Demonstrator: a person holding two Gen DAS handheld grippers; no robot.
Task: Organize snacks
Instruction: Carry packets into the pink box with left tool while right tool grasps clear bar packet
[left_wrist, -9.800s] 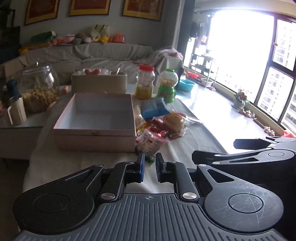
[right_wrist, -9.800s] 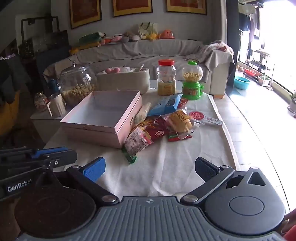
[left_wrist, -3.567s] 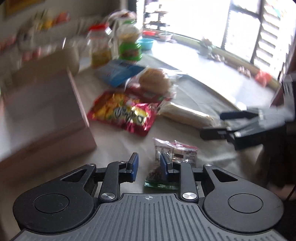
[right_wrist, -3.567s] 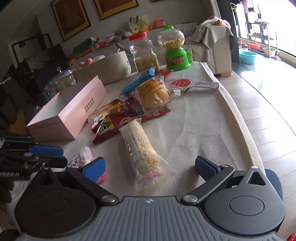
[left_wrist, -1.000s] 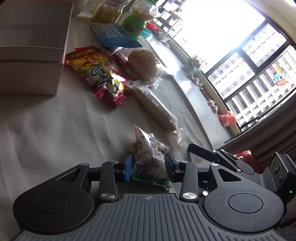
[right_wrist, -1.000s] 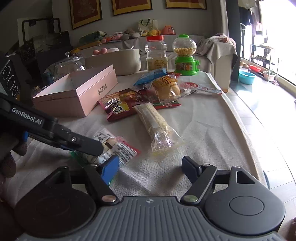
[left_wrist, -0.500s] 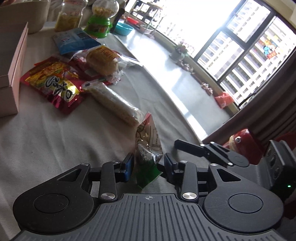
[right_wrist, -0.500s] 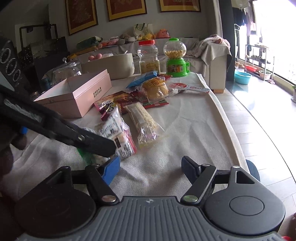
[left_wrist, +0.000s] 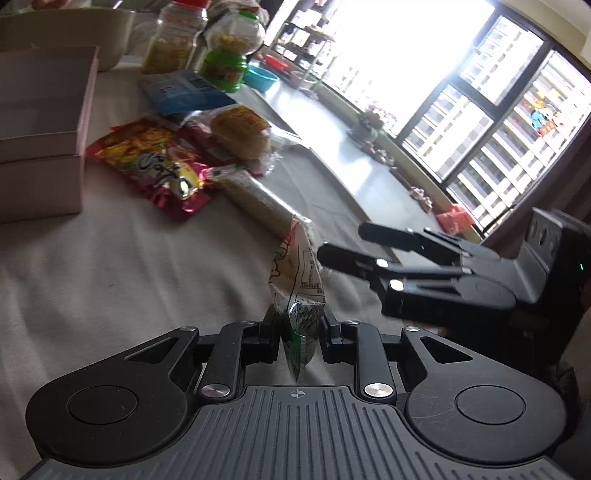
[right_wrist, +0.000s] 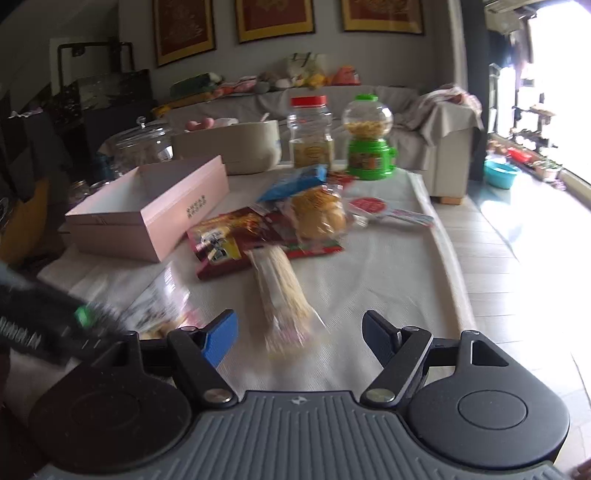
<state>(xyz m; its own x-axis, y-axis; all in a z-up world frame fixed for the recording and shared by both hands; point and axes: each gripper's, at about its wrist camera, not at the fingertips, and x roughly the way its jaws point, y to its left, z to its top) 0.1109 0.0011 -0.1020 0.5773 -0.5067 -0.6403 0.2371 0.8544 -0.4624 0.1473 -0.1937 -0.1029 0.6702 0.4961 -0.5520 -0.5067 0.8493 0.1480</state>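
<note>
Snack packet (left_wrist: 295, 291) pinched at its green lower edge by left gripper (left_wrist: 295, 332) fingers; thin hold, may slip. Right gripper (right_wrist: 299, 332) fingers wide, empty.

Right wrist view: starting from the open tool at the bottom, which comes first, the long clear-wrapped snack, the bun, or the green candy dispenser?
1. Long clear-wrapped snack, just ahead of the right tool.
2. Bun, mid-table.
3. Green candy dispenser, far end.
</note>
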